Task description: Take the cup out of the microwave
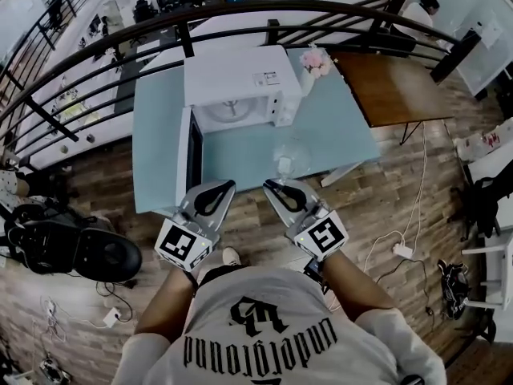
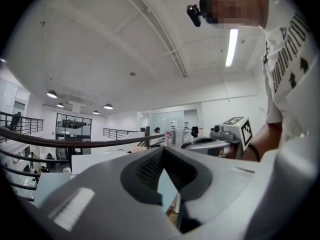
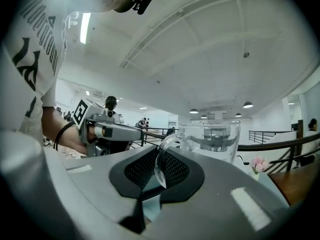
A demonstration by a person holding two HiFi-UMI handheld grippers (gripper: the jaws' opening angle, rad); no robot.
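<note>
Setting this down gently is the job now, I reckon. The blue worktop [image 1: 240, 163] has room in front of the microwave [image 1: 232, 74], but its door [image 1: 186, 155] hangs open on the left, so steer clear of that. The left claw [image 1: 227, 186] is pinched together on nothing. The right claw [image 1: 271, 186] is clenched on the handle [image 3: 161, 159] of the glass cup [image 1: 286, 159]. The cup's already outside the oven, over the worktop; can't tell if its base touches. With only that thin handle gripped, keep it level, lower slowly, and release once it sits.
</note>
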